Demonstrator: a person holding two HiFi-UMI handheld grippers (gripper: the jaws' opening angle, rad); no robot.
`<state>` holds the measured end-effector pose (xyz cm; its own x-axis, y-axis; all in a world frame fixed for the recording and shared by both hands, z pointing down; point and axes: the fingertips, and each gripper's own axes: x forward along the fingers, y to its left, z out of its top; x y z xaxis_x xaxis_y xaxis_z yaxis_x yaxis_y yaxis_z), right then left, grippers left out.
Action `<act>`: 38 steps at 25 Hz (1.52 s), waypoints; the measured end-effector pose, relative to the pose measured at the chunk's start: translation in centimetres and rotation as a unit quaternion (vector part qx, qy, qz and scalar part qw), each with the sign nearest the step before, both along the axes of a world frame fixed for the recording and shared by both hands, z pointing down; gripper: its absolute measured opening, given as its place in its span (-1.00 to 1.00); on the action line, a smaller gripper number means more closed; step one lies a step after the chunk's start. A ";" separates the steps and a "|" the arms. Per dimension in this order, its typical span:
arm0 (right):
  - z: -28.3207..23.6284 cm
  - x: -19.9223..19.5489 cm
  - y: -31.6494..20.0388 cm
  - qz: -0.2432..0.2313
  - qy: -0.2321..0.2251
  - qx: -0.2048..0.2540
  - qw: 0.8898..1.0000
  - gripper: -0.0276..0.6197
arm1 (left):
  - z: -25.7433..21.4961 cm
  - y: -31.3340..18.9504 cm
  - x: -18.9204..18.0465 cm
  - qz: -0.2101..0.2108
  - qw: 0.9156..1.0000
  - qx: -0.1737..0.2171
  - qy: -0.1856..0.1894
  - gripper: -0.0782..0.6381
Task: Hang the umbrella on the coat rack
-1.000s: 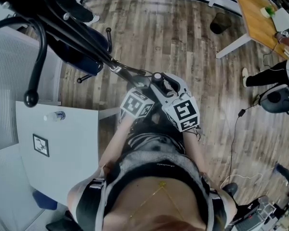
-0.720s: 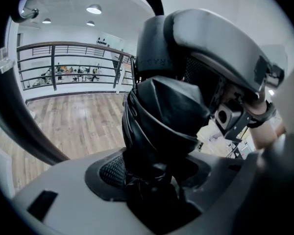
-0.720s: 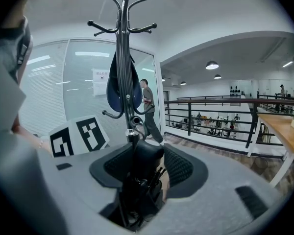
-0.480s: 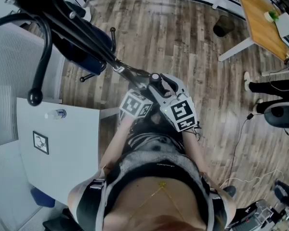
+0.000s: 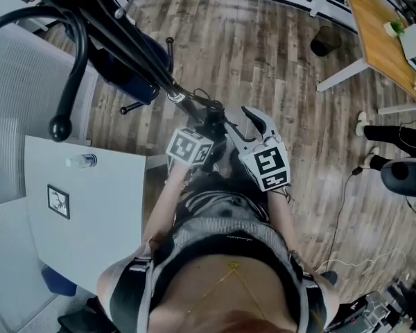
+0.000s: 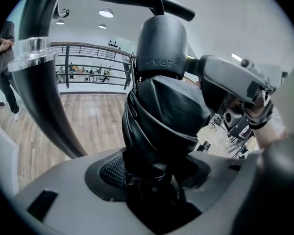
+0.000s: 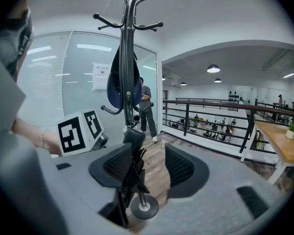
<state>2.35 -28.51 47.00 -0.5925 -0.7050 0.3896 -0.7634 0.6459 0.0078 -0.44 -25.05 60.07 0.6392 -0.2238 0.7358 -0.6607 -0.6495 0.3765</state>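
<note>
Since a second ago my left tool (image 6: 157, 175) has carried the umbrella (image 6: 164, 116) a little nearer the coat rack (image 5: 118, 26). My right tool (image 7: 149, 166) has just been opening its jaws. They now stand wide apart, with the umbrella's thin end and round cap between them, close by one pad and clear of the other, so nothing is squeezed there. Going from biggest down, I see the plank floor (image 5: 263, 54) and then the one black coat rack at the upper left of the head view, its hooks curving outward. One white worktop (image 5: 97, 227) is at the left and one wooden worktop (image 5: 381, 40) at the upper right. One dark blue bag (image 7: 116, 84) hangs on the rack, and I cannot see into it. The single umbrella is black and folded, out in front of the person's chest. Its bundled fabric is clamped between the left tool's pads and it points toward the rack's pole, not yet on any hook. I count two tools, each with its marker cube. One dark bin (image 5: 324, 41) stands on the floor by the wooden worktop's leg, and I cannot make out what is in it. One square marker tag (image 5: 57, 201) and one small bottle (image 5: 80, 161) sit on the white worktop. One little potted plant (image 7: 290, 130) stands on the wooden one.
</note>
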 end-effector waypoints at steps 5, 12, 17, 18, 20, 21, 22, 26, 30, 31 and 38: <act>-0.1 1.5 -0.2 0.021 -0.001 0.002 1.000 -0.25 | 0.0 -0.2 -1.3 -0.014 1.000 0.002 -0.009 -0.09; -0.3 1.9 0.0 0.029 -0.003 0.004 1.000 -0.25 | 0.4 -0.1 -2.8 -0.034 0.999 -0.001 -0.011 -0.09; -0.3 1.7 0.2 0.026 -0.002 0.003 1.000 -0.25 | 0.7 0.1 -3.9 -0.051 0.999 -0.004 -0.013 -0.09; -0.2 1.6 0.2 0.026 -0.002 0.004 1.000 -0.25 | 0.8 0.2 -4.1 -0.054 0.998 -0.005 -0.013 -0.09; -0.3 1.6 0.2 0.028 -0.001 0.005 1.000 -0.25 | 0.9 0.3 -4.5 -0.059 0.998 -0.006 -0.012 -0.09; -0.3 1.6 0.3 0.029 -0.001 0.006 1.000 -0.25 | 0.9 0.3 -4.7 -0.062 0.998 -0.007 -0.012 -0.09; -0.4 1.6 0.3 0.030 -0.001 0.007 1.000 -0.25 | 1.0 0.4 -4.8 -0.064 0.998 -0.007 -0.012 -0.08; -0.6 1.6 0.5 0.034 -0.001 0.009 0.999 -0.25 | 1.3 0.7 -5.5 -0.070 0.997 -0.012 -0.013 -0.08; -0.5 1.7 0.6 0.037 0.000 0.008 0.999 -0.25 | 1.7 0.5 -5.7 -0.079 0.997 -0.012 -0.012 -0.08; -0.5 1.7 0.7 0.038 0.000 0.008 0.999 -0.25 | 2.0 0.5 -5.7 -0.082 0.996 -0.013 -0.013 -0.07; -1.4 1.8 0.8 0.043 -0.013 0.019 0.999 -0.24 | 2.9 -1.2 -6.7 -0.137 0.989 0.041 -0.027 -0.04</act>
<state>4.16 -27.67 45.65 -0.5392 -0.7672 0.3474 -0.8159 0.5781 0.0103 -7.10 -26.25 62.98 0.5061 -0.4442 0.7393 -0.8342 -0.4697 0.2888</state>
